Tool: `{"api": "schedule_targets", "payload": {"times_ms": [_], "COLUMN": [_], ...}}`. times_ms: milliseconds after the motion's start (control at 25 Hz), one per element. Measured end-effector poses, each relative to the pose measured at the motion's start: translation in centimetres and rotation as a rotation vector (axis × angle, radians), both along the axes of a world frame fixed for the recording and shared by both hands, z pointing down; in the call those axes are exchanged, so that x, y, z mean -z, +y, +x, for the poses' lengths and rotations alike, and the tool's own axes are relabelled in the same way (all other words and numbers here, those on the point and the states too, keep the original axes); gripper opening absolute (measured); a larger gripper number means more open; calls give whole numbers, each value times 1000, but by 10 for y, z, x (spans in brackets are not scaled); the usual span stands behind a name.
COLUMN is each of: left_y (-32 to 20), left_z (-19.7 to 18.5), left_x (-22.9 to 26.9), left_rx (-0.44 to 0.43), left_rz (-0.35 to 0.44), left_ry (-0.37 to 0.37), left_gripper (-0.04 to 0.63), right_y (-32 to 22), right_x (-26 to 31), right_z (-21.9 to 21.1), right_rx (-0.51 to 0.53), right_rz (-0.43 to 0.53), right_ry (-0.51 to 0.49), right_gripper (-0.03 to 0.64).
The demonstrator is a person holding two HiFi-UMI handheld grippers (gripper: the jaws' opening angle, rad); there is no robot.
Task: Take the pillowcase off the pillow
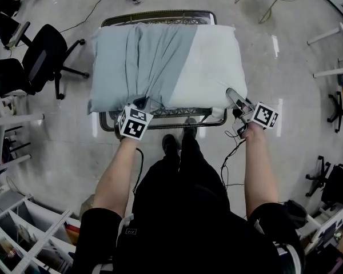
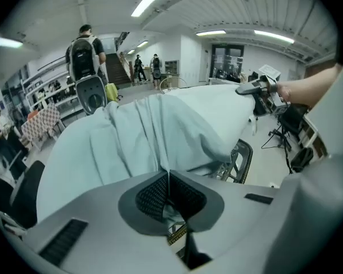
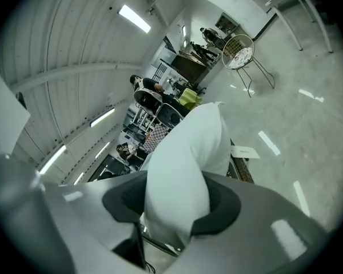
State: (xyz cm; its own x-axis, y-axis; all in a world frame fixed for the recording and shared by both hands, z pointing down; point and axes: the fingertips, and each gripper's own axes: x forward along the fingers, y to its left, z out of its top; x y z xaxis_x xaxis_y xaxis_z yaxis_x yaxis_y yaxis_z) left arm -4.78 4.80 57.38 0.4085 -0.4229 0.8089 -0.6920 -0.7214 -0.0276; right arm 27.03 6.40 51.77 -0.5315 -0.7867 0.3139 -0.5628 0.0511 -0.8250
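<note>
Two jobs split along the tabletop's [image 1: 160, 19] near edge: the left claw [image 2: 169, 176] is clenched on the pillowcase [image 1: 140, 61] hem, likely to drag it off the pillow's [image 1: 208, 67] left half, while the right claw [image 3: 174, 201] pinches the bare near-right corner, apparently as an anchor.

The table [image 1: 160, 20] carries a pillow [image 1: 211, 67] half in its pillowcase [image 1: 134, 61], near edge between the left tongs [image 1: 142, 104] and right tongs [image 1: 233, 95].

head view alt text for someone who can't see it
Seen from above, a person in black pinches a blue-grey pillowcase with the left tool and grips the near right corner of the bare white pillow with the right tool. The pillowcase covers only the pillow's left part; both lie on a metal-framed table.
</note>
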Motion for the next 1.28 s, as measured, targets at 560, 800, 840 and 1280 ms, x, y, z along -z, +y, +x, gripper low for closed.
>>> {"api": "schedule_targets", "payload": {"times_ms": [560, 800, 840, 1280], "left_y": [6, 1, -4, -53], "left_z": [-19, -13, -14, -8], "left_x": [22, 46, 53, 91], "left_rx": [-47, -48, -48, 12], "left_rz": [-42, 18, 34, 115], "left_ry": [125, 177, 183, 236], "left_gripper": [15, 25, 23, 40], "right_y": [44, 50, 50, 8], "right_x": [-37, -38, -36, 24], "right_z": [15, 23, 27, 16], "right_rx": [4, -82, -101, -56], "right_rz": [-192, -238, -236, -61], "right_ry": [136, 231, 256, 435], "right_gripper": [318, 347, 347, 345]}}
